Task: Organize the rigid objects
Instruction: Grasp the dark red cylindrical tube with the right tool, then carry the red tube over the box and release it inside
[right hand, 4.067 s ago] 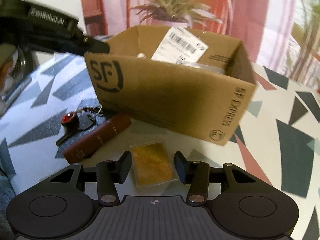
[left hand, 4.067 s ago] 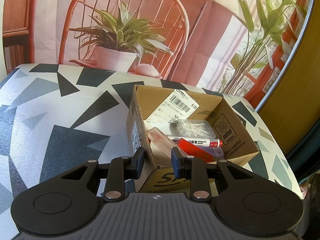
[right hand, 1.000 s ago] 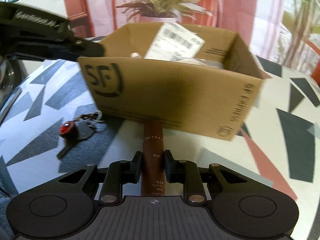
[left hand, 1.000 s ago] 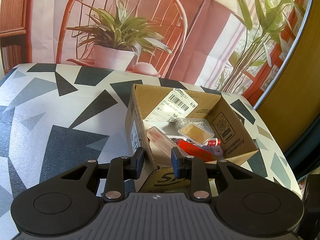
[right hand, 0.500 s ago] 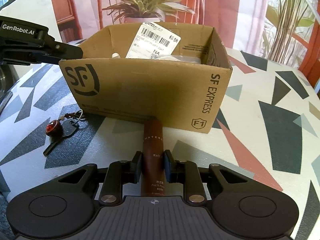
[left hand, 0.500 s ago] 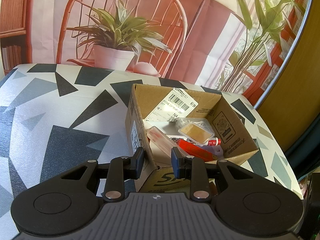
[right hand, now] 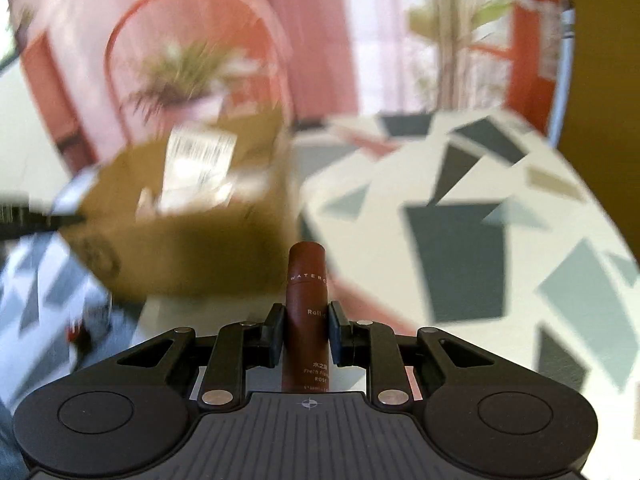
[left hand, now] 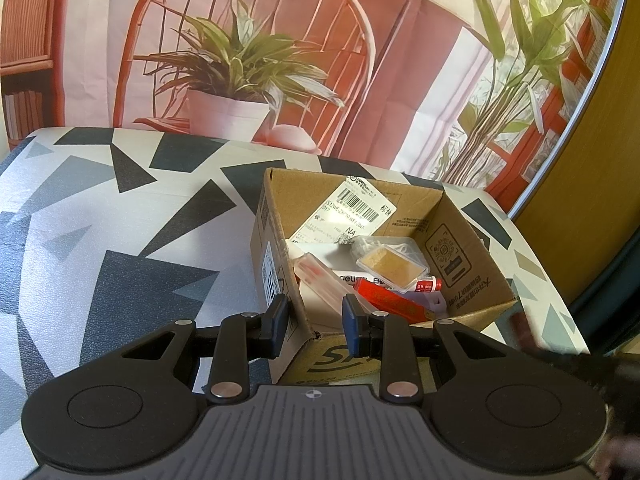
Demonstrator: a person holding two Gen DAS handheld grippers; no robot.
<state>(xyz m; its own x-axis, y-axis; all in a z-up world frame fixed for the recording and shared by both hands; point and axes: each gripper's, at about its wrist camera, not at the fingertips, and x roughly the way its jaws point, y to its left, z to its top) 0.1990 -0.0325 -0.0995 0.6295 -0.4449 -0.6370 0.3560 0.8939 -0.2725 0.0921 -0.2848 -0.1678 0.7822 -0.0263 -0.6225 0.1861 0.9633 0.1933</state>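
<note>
Pinching the box's (left hand: 460, 312) near corner wall, my left gripper (left hand: 314, 322) clamps corrugated cardboard. My right gripper (right hand: 306, 334) squeezes a smooth brown cylindrical tube (right hand: 307, 304), lifted right of the box with bare patterned tabletop (right hand: 500, 240) beyond. Inside the box lie a clear gold-filled case (left hand: 394, 268) and a red marker (left hand: 428, 285).

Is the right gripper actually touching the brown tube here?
Touching. In the right wrist view the right gripper has both pads pressed against the sides of the brown tube, which sticks out forward between them, with no gap showing.
</note>
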